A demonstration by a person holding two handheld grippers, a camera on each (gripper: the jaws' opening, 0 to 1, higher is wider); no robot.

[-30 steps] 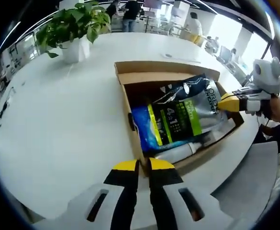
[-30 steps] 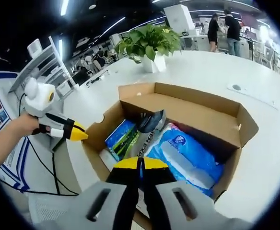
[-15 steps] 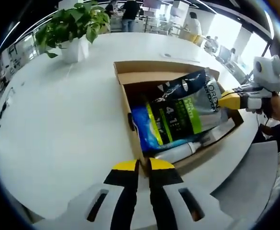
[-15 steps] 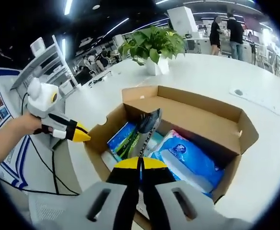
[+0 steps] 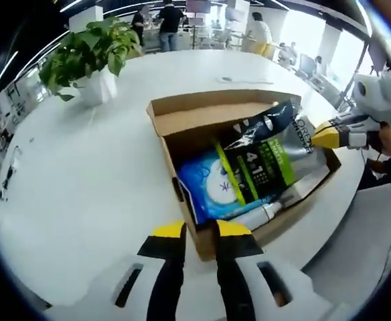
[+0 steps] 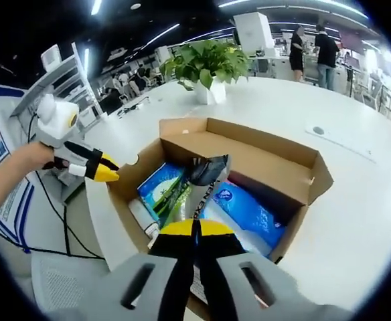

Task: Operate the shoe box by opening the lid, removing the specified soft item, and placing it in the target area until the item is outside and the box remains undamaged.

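The white table carries the open shoe box. The right gripper view reveals the box's far flap; the left gripper view, a tube. The right gripper pinches the dark pouch, tilted over the blue pack. The left gripper straddles the box corner, jaws parted.

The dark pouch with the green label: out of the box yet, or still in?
Partly in. The right gripper is shut on the pouch, lifting one end; the rest lies inside the open box.
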